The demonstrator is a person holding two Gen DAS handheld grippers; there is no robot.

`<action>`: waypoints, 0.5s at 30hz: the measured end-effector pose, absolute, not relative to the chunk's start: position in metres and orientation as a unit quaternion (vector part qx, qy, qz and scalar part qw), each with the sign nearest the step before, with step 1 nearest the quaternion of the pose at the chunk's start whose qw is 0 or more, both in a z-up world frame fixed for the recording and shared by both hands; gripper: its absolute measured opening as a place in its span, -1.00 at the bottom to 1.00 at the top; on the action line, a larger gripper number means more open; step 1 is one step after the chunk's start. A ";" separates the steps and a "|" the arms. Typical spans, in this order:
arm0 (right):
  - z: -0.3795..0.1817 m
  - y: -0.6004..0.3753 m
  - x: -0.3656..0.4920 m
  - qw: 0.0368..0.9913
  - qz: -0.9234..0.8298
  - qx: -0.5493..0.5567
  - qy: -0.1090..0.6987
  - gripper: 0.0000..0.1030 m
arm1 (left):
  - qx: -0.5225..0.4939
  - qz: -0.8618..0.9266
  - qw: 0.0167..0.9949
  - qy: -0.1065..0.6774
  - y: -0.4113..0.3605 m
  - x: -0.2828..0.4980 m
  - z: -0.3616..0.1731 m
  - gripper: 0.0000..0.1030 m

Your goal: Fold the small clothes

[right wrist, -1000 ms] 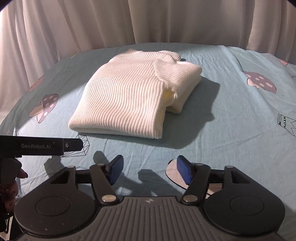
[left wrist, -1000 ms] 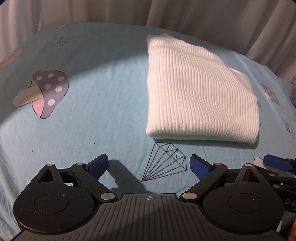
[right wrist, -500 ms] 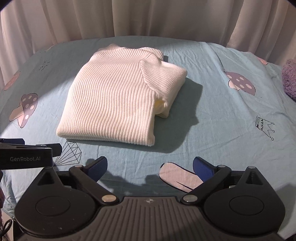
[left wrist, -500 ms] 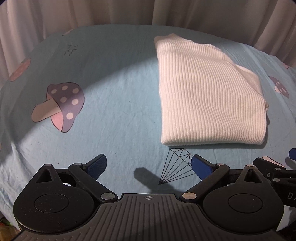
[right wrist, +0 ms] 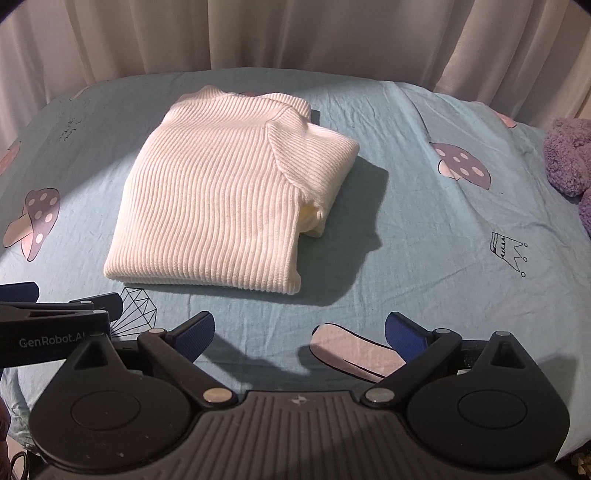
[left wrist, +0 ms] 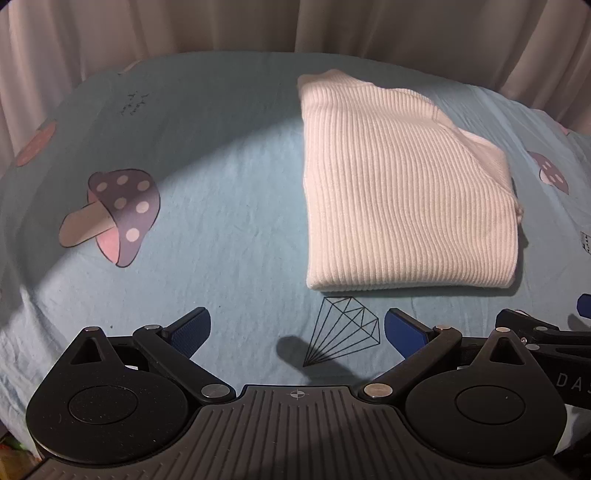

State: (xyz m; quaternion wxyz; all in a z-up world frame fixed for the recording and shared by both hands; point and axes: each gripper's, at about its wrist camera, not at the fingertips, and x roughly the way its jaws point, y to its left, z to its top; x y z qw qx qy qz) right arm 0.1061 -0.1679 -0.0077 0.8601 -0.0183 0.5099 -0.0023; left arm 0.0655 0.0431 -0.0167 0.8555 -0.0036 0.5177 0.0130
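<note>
Sweater (left wrist: pixel 402 192), one only, white and ribbed, lay folded into a neat block on the bed (left wrist: pixel 229 206), ahead of both sets of jaws and touching neither. From the left gripper (left wrist: pixel 297 328) it sat ahead and to the right of the gap between the jaws; from the right gripper (right wrist: pixel 299 330) it sat ahead and to the left. Both grippers hung over the blue sheet near the sweater's near edge, side by side, each with its jaws spread wide and nothing between them. One sleeve end (right wrist: pixel 312 218) poked out from under the folded top layer on the sweater's right side. Printed on the sheet were three purple mushrooms in the right wrist view, one of them (right wrist: pixel 461 166) ahead and right of the right jaws, one line-drawn diamond (left wrist: pixel 343 328) directly between the left jaws, and one small crown (right wrist: pixel 508 253). One fuzzy purple toy (right wrist: pixel 569 158) lay at the far right edge of the bed. Pale curtains (right wrist: pixel 295 33) hung behind.
</note>
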 end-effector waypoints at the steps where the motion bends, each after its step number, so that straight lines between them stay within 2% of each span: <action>1: -0.008 -0.169 0.106 0.860 -0.004 -0.015 0.511 0.92 | -0.004 0.012 0.854 0.519 0.042 0.066 -0.017 0.99; 15: -0.008 -0.175 0.105 0.858 -0.013 -0.007 0.513 0.92 | 0.003 0.014 0.848 0.530 0.037 0.065 -0.018 1.00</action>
